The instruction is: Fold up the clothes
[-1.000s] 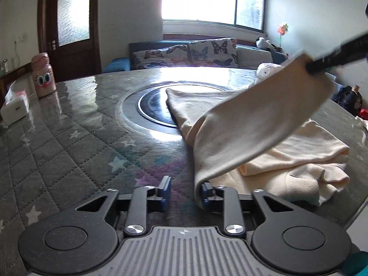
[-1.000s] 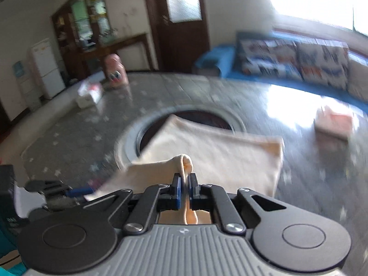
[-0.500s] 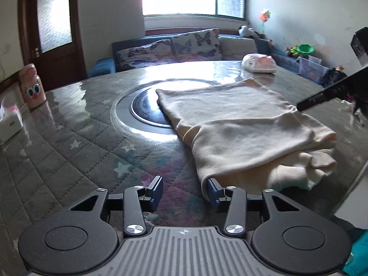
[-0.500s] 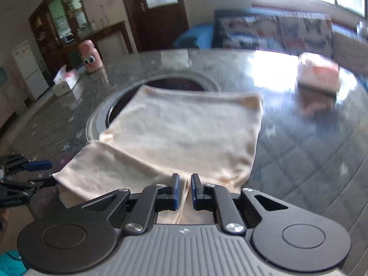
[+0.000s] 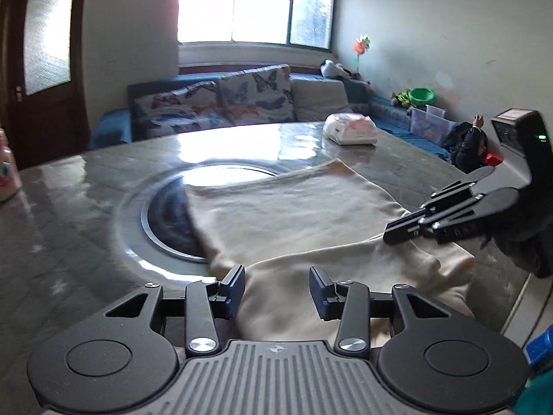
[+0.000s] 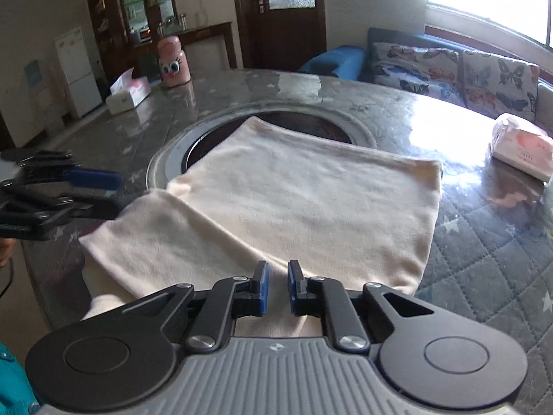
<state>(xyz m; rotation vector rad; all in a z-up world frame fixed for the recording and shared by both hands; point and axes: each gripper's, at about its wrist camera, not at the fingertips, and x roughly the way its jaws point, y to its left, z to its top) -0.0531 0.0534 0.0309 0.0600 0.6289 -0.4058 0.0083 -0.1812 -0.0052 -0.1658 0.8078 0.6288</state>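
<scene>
No writing can be read on anything here. The cream garment (image 6: pixel 297 204) lies folded on the round glass-topped table (image 6: pixel 484 242), its far edge over the dark centre disc (image 5: pixel 166 221). The left gripper (image 5: pixel 276 292) has its fingers apart above the cloth's near edge, gripping nothing. The right gripper (image 6: pixel 275 287) shows a narrow gap with cloth seen through it, pads not pressing. Only the right wrist view shows the pink cartoon-eyed jar (image 6: pixel 174 62), the tissue box (image 6: pixel 128 91) and the white fridge (image 6: pixel 77 72); only the left wrist view shows the green bowl (image 5: pixel 421 96) and the pinwheel (image 5: pixel 361 43). The wrapped tissue pack (image 6: pixel 522 150) and butterfly cushions (image 5: pixel 214 103) appear in both
</scene>
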